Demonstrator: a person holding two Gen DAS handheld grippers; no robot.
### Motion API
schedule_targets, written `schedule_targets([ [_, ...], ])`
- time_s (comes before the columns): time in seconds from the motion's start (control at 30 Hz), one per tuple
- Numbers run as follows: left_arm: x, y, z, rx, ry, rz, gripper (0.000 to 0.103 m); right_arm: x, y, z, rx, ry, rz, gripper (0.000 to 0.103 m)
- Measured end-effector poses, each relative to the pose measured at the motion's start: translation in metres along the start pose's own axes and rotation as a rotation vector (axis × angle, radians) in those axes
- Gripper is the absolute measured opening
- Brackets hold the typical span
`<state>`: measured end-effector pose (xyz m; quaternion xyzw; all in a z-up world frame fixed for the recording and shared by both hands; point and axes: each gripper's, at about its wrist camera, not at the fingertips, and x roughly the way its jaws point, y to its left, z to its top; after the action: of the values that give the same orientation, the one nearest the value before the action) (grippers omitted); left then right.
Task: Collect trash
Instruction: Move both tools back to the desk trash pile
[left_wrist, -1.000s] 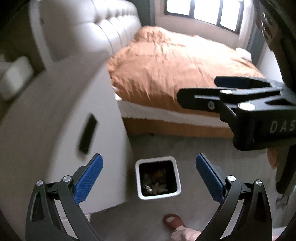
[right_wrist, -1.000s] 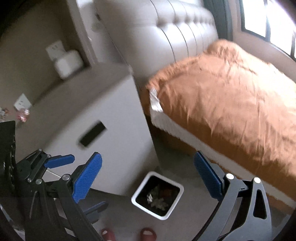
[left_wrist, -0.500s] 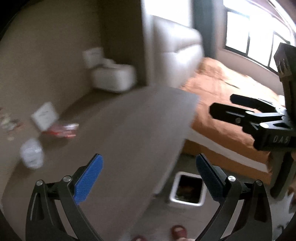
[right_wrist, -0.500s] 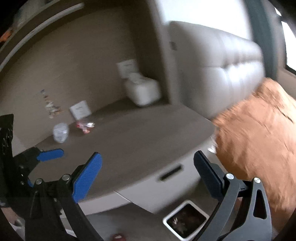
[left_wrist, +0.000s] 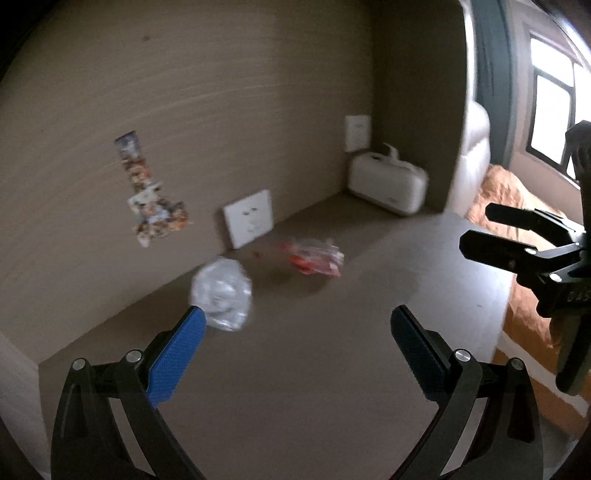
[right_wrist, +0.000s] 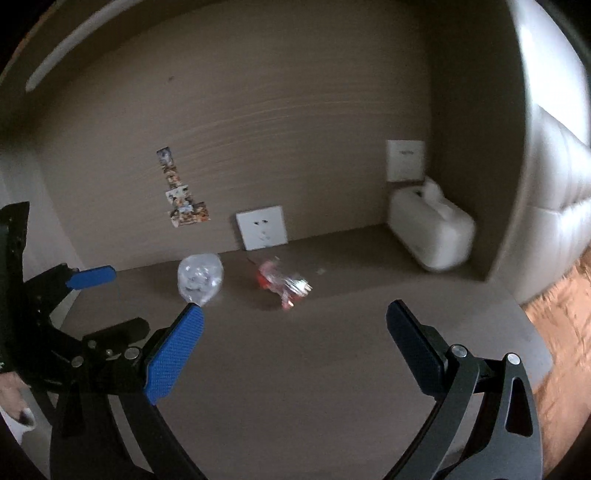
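A crumpled clear plastic wad lies on the brown nightstand top near the back wall. A red and clear wrapper lies to its right. Both show in the right wrist view, the wad and the wrapper. My left gripper is open and empty, hovering above the top just in front of the wad. My right gripper is open and empty, to the right of the left one, above the top in front of the wrapper.
A white box-shaped device stands at the back right corner. A white socket plate and stickers are on the wall. The orange bed and padded headboard lie to the right. The bin is out of view.
Both grippers have swung up and left, from looking down at the white bin on the floor to facing the nightstand top and its trash. Both stayed open.
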<state>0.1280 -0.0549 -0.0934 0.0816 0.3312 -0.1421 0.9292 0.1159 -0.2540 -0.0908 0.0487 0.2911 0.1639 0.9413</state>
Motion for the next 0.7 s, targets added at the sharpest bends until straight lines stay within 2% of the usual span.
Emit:
schedule_targets([
  [0.13, 0.020, 0.032, 0.002, -0.017, 0.006, 0.013, 0.098, 0.036, 0.016, 0.016, -0.024, 0.015, -0.002, 0.099],
  [0.33, 0.061, 0.071, 0.007, -0.046, 0.044, 0.025, 0.098, 0.091, 0.024, 0.021, -0.042, 0.075, 0.016, 0.099],
  [0.53, 0.100, 0.091, 0.005, -0.041, 0.072, -0.035, 0.098, 0.139, 0.023, 0.018, -0.036, 0.134, 0.019, 0.099],
  [0.7, 0.137, 0.104, 0.003, -0.028, 0.140, -0.079, 0.098, 0.175, 0.023, 0.018, -0.063, 0.191, 0.009, 0.099],
])
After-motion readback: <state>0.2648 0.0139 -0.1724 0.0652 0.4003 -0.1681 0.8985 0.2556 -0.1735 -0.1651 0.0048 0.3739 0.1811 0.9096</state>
